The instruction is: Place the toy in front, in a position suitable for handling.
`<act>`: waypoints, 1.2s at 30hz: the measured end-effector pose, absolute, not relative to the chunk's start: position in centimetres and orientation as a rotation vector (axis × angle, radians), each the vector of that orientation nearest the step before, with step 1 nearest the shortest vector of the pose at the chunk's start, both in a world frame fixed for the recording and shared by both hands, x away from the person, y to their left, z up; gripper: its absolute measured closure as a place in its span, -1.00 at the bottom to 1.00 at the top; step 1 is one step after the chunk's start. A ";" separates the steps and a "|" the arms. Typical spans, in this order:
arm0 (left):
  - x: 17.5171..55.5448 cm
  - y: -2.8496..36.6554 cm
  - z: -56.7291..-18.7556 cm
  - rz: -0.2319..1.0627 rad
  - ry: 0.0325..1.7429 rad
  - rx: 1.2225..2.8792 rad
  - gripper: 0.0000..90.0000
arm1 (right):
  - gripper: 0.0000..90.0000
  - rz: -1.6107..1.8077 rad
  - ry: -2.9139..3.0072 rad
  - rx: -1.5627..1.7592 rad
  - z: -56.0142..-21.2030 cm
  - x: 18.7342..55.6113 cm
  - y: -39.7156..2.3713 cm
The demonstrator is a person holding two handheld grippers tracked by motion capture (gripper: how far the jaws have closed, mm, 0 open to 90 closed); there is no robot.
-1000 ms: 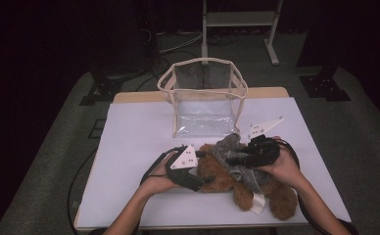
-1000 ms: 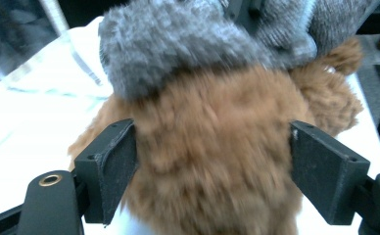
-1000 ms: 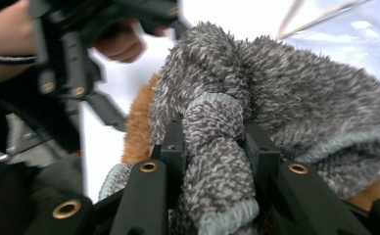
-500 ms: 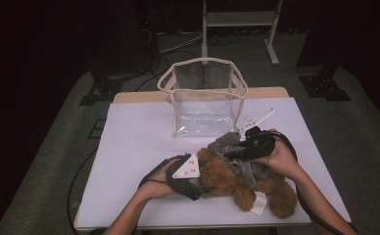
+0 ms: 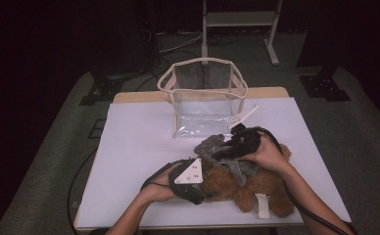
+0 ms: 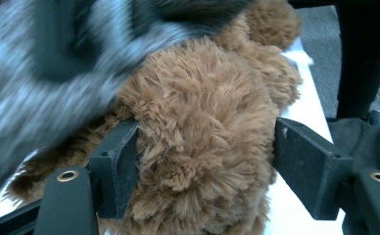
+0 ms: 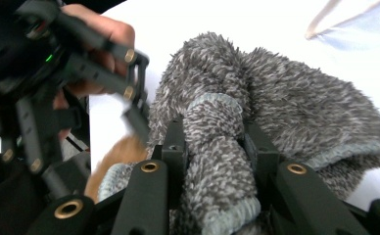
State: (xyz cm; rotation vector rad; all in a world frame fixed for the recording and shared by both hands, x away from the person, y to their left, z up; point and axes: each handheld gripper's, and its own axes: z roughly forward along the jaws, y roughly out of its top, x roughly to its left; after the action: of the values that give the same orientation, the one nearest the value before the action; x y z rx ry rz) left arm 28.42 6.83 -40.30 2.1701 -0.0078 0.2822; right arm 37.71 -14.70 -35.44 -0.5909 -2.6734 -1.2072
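Dark floor and black curtains surrounded a white-topped table (image 5: 134, 161), with a metal stand's legs in the background. Toward the far edge of the table stood a clear plastic bag (image 5: 202, 100) with cream trim, upright and open at the top, its loose strap trailing toward the right.

Near the front edge lay a brown teddy bear (image 5: 249, 188), stretched across the tabletop with a white tag at its lower end. A grey knitted garment (image 5: 217, 149) was bunched over its upper part, on the side nearest the bag.

The left gripper (image 5: 200, 183) lay low at the bear's left side, the person's hand behind it and the grey three-cornered plate on top. In the left gripper view its jaws stood on either side of a lump of brown fur (image 6: 202, 147); they had just been closing, the left jaw touching the fur while a narrow gap showed at the right jaw, so the fur sat between them without being firmly pinched.

The right gripper (image 5: 227, 149) reached in from the right over the bear. In the right gripper view its jaws were pressed in on a fold of the grey knitted garment (image 7: 217, 142), pinching it, with the left gripper (image 7: 129, 98) blurred farther off.
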 end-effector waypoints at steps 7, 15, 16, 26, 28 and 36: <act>28.5 7.1 -40.3 0.301 0.006 2.175 -0.41 | 0.51 -1.174 -2.723 -0.595 -34.8 37.7 -15.3; 29.6 7.2 -40.0 0.319 0.032 2.181 -0.47 | 0.50 -1.282 -2.724 -0.800 -32.8 36.7 -24.2; 29.8 7.1 -39.8 0.313 0.039 2.181 -0.49 | 0.50 -1.270 -2.721 -0.825 -33.0 36.5 -24.9; 31.1 5.3 -38.8 0.308 0.054 2.159 -0.59 | 0.50 -1.241 -2.729 -0.729 -34.9 35.2 -22.8; 31.0 5.3 -39.1 0.311 0.040 2.176 -0.57 | 0.50 -1.224 -2.752 -0.701 -34.9 34.9 -22.2; 30.7 6.2 -39.6 0.292 0.013 2.205 -0.51 | 0.50 -1.315 -2.750 -0.813 -33.4 35.6 -25.1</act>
State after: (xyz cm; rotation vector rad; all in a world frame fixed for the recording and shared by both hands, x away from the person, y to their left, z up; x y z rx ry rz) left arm 30.68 6.25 -39.59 2.2053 0.0127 0.2921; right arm 35.58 -25.11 -33.41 -0.8127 -2.7497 -1.3147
